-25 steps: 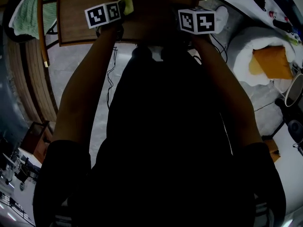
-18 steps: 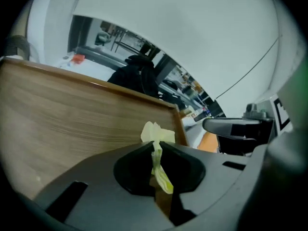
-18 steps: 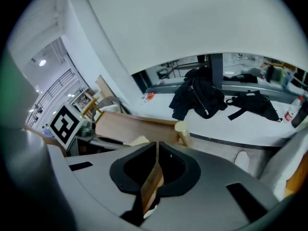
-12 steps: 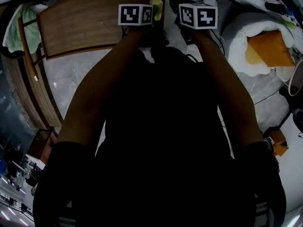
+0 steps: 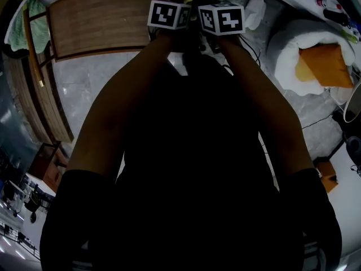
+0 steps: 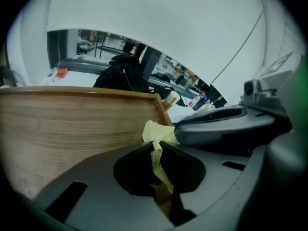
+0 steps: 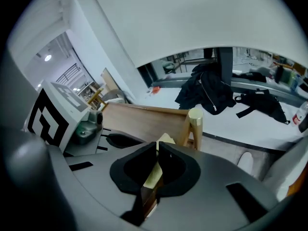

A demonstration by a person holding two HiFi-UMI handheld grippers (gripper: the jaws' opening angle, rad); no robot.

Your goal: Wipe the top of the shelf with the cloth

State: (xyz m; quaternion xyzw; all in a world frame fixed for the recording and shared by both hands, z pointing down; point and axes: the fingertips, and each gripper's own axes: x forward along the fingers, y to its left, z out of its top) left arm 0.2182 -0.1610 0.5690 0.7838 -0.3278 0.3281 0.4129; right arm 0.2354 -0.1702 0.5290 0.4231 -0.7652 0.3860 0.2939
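The wooden shelf top (image 5: 101, 21) lies at the upper left of the head view and fills the left of the left gripper view, shelf top (image 6: 72, 124). A pale yellow cloth (image 6: 156, 131) sticks up from my left gripper (image 6: 157, 153), which is shut on it at the shelf's right end. My right gripper (image 7: 157, 159) is shut on the same cloth (image 7: 165, 140), beside a round wooden corner post (image 7: 194, 121). In the head view both marker cubes, left (image 5: 168, 14) and right (image 5: 223, 18), sit almost touching; the jaws are hidden behind them.
A white cushion with an orange pillow (image 5: 316, 61) lies on the floor to the right. A green towel (image 5: 35, 16) hangs at the shelf's left end. Cables (image 5: 256, 52) trail on the grey floor. Dark jackets (image 7: 207, 93) lie on a white table beyond the shelf.
My left gripper has carried the cloth rightward along the shelf to its right end, and it now sits close against the right gripper. The view has shifted slightly.
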